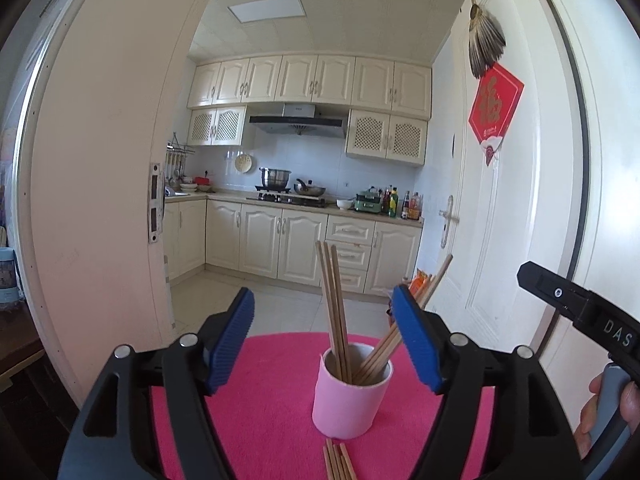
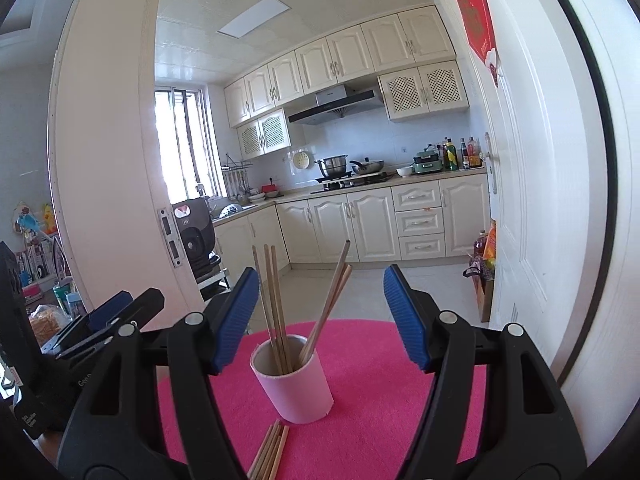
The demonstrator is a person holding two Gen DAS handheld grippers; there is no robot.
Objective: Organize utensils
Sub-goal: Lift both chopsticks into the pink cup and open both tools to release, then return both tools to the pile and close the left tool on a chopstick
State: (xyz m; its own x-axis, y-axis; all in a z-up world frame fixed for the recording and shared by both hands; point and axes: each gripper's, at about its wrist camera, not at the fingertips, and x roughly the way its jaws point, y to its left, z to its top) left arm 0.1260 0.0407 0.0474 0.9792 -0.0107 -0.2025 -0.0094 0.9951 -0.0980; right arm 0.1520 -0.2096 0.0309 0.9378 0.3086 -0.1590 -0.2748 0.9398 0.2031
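Standing upright on pink mat point(image 1: 272, 400), pink cup point(image 1: 351, 396) w/ chopsticks point(image 1: 336, 312) inside; more chopsticks point(image 2: 269, 454) laid nearby. L tongs point(image 1: 322, 336) & R tongs point(image 2: 318, 320) held wide, nothing gripped.

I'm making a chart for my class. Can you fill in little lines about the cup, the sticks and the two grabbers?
cup: pink cup, upright on the pink mat
sticks in cup: chopsticks standing in two leaning bunches
sticks left out: loose chopsticks lying on the mat in front of the cup
left gripper: jaws open, holding nothing
right gripper: jaws open, holding nothing
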